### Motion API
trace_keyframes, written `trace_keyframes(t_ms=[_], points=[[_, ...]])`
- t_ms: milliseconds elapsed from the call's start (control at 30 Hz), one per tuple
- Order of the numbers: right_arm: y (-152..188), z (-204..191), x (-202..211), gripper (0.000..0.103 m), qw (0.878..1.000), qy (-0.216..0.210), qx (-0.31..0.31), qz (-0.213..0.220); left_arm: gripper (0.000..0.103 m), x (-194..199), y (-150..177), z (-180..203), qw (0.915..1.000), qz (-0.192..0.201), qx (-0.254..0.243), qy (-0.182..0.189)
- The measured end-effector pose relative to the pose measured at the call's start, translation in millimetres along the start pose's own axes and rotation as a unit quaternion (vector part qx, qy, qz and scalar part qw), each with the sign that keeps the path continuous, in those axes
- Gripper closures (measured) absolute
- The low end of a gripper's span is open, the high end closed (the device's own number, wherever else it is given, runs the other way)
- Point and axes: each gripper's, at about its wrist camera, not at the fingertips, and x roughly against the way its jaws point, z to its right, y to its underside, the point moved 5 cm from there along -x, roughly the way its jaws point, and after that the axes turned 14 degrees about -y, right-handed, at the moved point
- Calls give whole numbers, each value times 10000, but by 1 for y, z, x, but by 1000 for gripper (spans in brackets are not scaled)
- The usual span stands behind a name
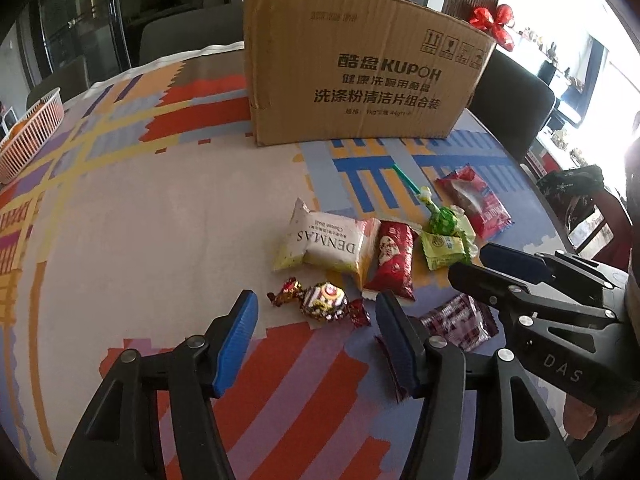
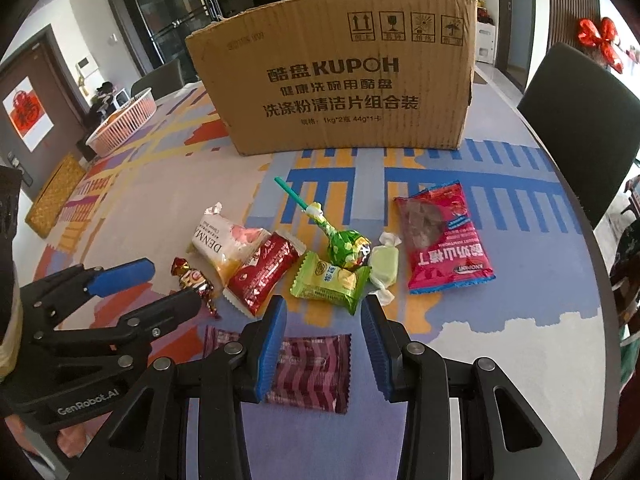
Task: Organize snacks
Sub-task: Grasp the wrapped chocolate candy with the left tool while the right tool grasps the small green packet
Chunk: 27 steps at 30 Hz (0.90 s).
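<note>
Left wrist view: I have the left gripper [image 1: 316,312] angled down, jaws wide apart and empty, the cardboard box [image 1: 360,68] well beyond them, the foil candy [image 1: 322,300] just ahead between the tips. My right gripper [image 2: 324,320] tilts down too, jaws narrower, empty, above the maroon packet [image 2: 316,372].
</note>
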Motion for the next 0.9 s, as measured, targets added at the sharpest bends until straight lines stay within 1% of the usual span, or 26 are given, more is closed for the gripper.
trace_keyframes(t_ms=[300, 467, 633, 700, 733, 767, 833, 900], points=[[-4, 6, -13, 63, 9999, -2, -91, -60, 48, -16, -4, 2, 9997, -204, 121, 47], [-8, 7, -21, 63, 9999, 11, -110, -101, 49, -21, -3, 6, 9998, -219, -2, -28], [-13, 8, -29, 63, 9999, 80, -68, -132, 52, -25, -4, 6, 9996, -269, 37, 26], [-16, 7, -32, 63, 9998, 116, -37, -135, 56, -25, -4, 6, 9996, -266, 20, 40], [-18, 7, -35, 63, 9998, 148, 5, -153, 61, -25, -4, 6, 9996, -271, 1, 28], [-20, 6, -36, 63, 9997, 169, 35, -164, 70, -25, -4, 5, 9997, -264, -8, -13], [-22, 5, -39, 63, 9996, 221, 95, -175, 78, -26, -3, 3, 9996, -219, -41, -157], [-22, 4, -40, 63, 9995, 223, 136, -201, 79, -26, -3, 3, 9997, -211, -30, -132]])
